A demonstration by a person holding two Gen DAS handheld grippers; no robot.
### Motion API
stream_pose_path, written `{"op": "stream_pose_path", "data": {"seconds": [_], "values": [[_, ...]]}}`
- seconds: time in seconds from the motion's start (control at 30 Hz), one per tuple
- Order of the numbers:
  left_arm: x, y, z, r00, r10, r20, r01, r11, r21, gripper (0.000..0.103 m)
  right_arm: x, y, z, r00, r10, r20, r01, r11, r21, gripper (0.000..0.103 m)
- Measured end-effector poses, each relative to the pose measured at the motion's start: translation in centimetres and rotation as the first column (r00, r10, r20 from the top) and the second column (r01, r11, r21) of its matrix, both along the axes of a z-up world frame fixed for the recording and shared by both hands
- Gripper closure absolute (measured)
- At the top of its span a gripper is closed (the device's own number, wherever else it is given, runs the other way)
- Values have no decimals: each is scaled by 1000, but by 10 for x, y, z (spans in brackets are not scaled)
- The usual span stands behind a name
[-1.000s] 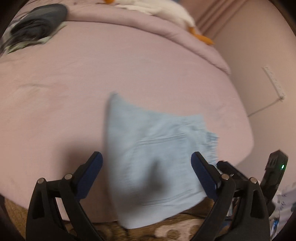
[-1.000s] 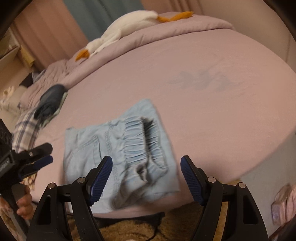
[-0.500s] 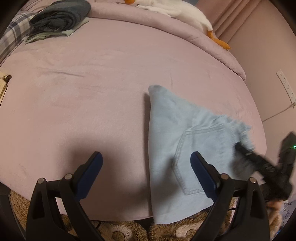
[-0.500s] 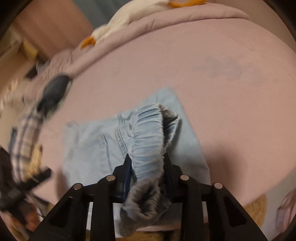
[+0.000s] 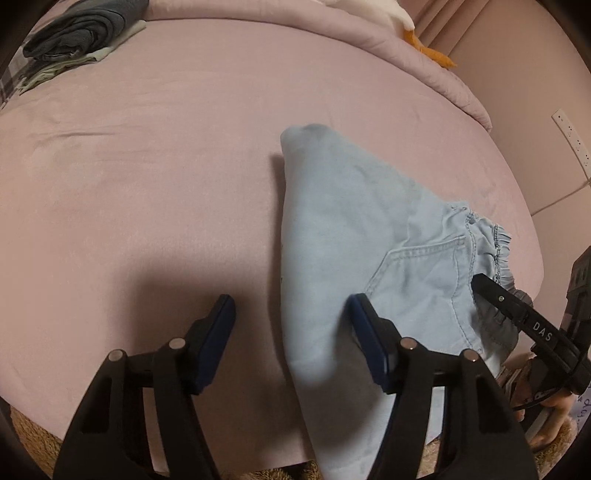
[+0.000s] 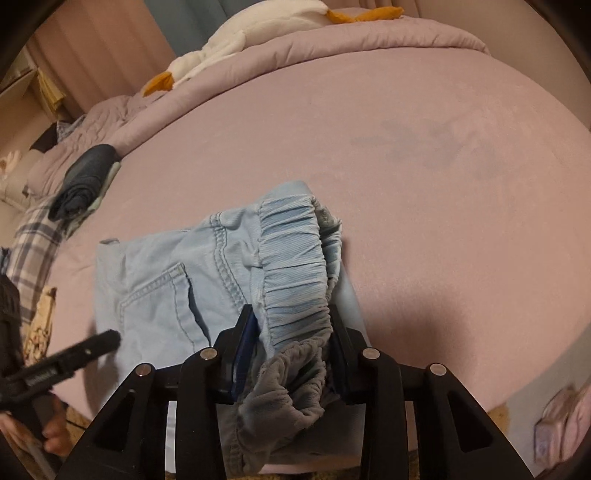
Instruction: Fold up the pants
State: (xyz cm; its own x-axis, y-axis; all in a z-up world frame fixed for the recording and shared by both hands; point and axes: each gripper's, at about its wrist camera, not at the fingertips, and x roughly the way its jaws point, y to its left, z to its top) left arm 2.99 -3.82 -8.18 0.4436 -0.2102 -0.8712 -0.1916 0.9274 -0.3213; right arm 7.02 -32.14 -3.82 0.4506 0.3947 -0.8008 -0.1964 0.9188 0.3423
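Light blue folded pants (image 5: 354,236) lie at the near edge of a pink bed, hanging slightly over it. In the right wrist view the pants (image 6: 159,291) show a back pocket and a gathered elastic waistband (image 6: 295,266). My right gripper (image 6: 291,350) is shut on that waistband and lifts it a little. It also shows in the left wrist view (image 5: 491,291) at the pants' right edge. My left gripper (image 5: 291,325) is open and empty, hovering over the pants' left folded edge. It shows in the right wrist view (image 6: 99,341) at the left.
The pink bed (image 5: 147,155) spreads wide beyond the pants. A pile of dark folded clothes (image 5: 77,33) lies at the far left. A white goose plush (image 6: 240,40) rests on the rolled duvet at the back. A shaggy rug (image 5: 29,439) lies below the bed edge.
My right gripper has closed on the waistband and raised it. My left gripper has shifted left of the pants and its fingers stand closer together, still open.
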Motion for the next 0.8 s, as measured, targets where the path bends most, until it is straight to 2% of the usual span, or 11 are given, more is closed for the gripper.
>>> {"op": "stream_pose_path", "data": {"seconds": [0.13,0.33,0.6,0.67,0.7,0.73,0.8], "values": [[-13,-3,-2,1000,1,-4,-1,1000,-11,38,0,-8,-2,1000,-6,-6,6,1000,16,63],[-38,-16,-3,998,-69,-7,69,998,13,37,-7,-6,0,1000,-21,0,21,1000,-8,62],[-51,-9,4,993,-109,-51,105,991,-87,35,-16,-9,6,999,-36,-20,35,997,-75,55],[-52,-2,9,997,-76,-26,74,993,-96,27,-20,-12,12,999,-54,-1,53,990,-133,40],[-50,3,11,999,-49,-3,48,995,-88,10,-23,-14,15,998,-67,20,70,984,-163,28],[-49,3,12,1000,-30,3,30,997,-75,1,-24,-15,18,996,-75,40,81,980,-180,24],[-42,4,8,1000,-8,-6,7,998,-60,2,-26,-24,20,995,-75,71,86,982,-168,23]]}}
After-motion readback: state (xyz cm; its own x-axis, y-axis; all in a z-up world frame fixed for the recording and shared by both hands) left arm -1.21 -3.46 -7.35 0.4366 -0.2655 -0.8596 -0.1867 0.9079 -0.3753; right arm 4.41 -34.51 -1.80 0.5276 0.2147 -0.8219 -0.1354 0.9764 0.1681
